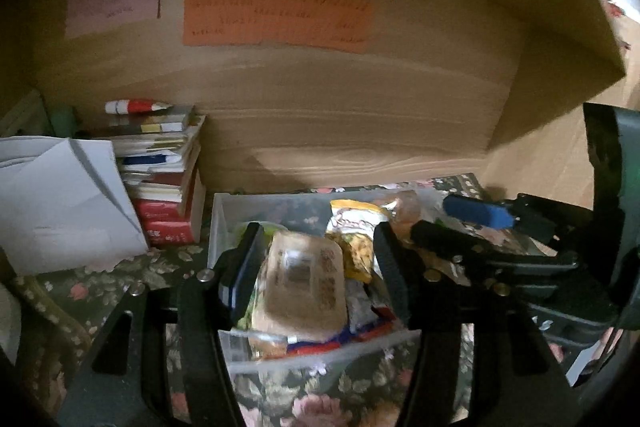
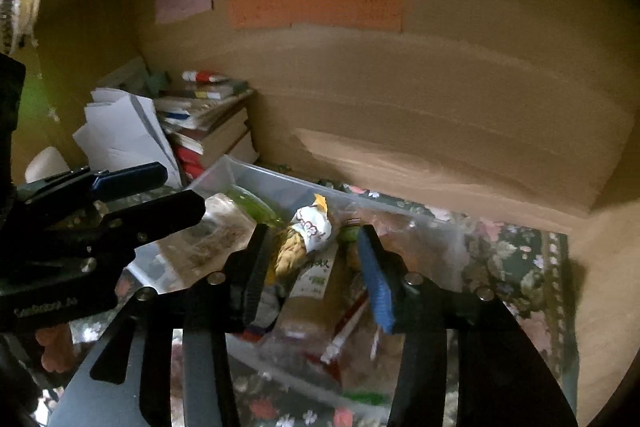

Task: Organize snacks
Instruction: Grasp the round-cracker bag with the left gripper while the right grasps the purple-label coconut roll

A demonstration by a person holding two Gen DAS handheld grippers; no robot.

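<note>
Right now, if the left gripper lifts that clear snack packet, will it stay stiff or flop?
The clear snack packet looks like thin, crinkly film, so it will probably flop. It seems light. Its glossy surface may slip in the left gripper.

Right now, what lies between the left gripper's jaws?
In the left wrist view, a clear-wrapped snack pack sits between the open left gripper jaws, over the plastic bin.

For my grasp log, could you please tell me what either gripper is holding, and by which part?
Neither seems to hold anything. The left gripper and right gripper are both open above the clear bin of snack packets, with no visible contact.
</note>
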